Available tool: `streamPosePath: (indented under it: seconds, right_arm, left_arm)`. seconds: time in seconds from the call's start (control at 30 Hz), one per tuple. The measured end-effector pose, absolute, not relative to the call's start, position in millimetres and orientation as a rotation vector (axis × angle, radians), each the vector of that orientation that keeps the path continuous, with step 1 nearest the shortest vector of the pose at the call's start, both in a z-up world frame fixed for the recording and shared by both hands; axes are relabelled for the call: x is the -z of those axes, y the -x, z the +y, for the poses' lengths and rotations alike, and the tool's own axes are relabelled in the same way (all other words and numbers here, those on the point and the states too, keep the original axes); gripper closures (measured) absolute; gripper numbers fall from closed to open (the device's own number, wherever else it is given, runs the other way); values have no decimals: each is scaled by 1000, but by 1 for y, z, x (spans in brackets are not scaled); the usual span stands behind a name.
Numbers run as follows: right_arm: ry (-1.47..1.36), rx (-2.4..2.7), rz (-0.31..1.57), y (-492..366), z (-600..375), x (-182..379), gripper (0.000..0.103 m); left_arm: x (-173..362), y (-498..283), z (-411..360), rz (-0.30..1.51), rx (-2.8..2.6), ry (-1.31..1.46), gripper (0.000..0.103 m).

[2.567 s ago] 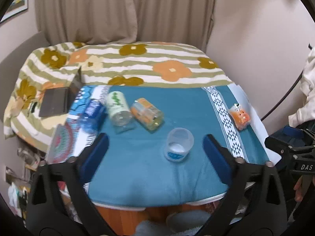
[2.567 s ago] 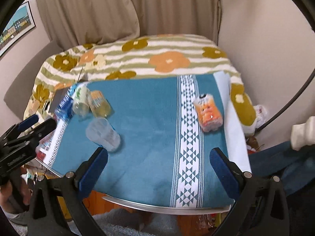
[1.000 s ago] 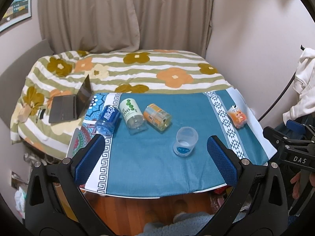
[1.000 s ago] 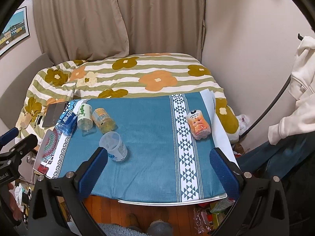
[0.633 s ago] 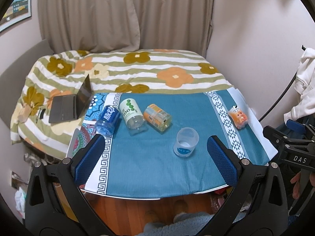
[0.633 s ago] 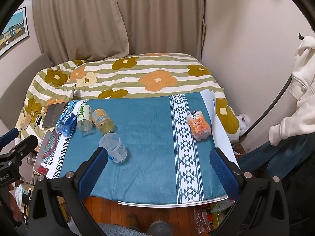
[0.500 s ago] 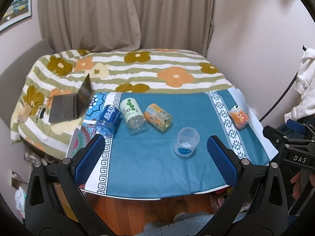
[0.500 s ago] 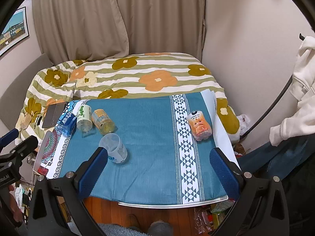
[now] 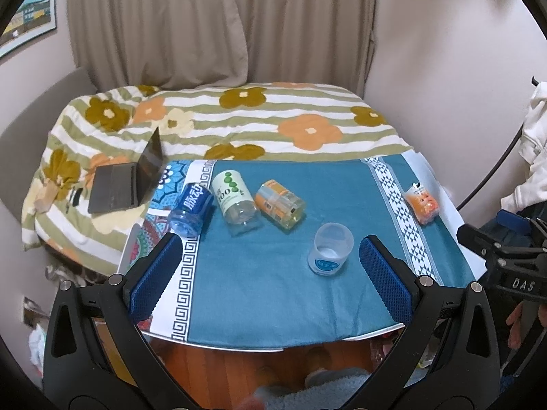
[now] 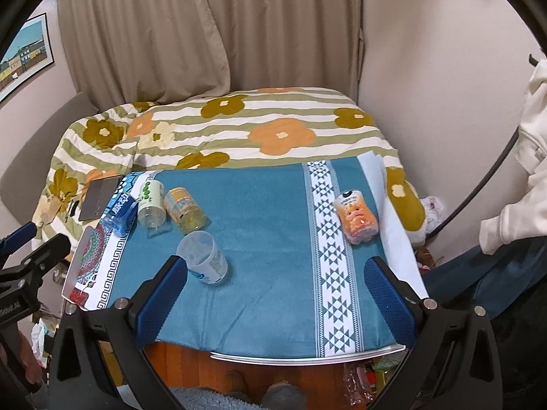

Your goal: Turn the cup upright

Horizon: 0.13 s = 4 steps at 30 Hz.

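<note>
A clear plastic cup (image 9: 330, 253) with a blue label stands upright, mouth up, on the teal tablecloth (image 9: 259, 273); it also shows in the right wrist view (image 10: 204, 257). My left gripper (image 9: 270, 276) is open and empty, held back above the table's near edge, with the cup just inside its right finger. My right gripper (image 10: 273, 294) is open and empty, also back over the near edge, with the cup beside its left finger.
Three bottles lie on their sides at the table's left: blue (image 9: 189, 210), green-labelled (image 9: 234, 198), orange-labelled (image 9: 280, 205). An orange pouch (image 9: 422, 205) lies at the right. A laptop (image 9: 126, 179) sits on the flowered bedding (image 9: 239, 119) behind.
Both grippers have pulled back and up from the table since 2.6 s ago. Over the last second almost nothing has moved. The cup stays upright.
</note>
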State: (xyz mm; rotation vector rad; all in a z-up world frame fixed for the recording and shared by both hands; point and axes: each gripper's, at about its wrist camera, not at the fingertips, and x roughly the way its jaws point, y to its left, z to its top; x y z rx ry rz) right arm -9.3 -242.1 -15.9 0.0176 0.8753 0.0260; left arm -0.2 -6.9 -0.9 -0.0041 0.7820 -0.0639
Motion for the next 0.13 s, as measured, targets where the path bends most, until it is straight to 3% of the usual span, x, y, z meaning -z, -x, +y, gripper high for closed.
streamPosePath:
  seconds: [0.13]
  right_arm:
    - [20,-67,879,4,-234,24,0]
  left_arm:
    - [5,-3,-4,789,33,11,0]
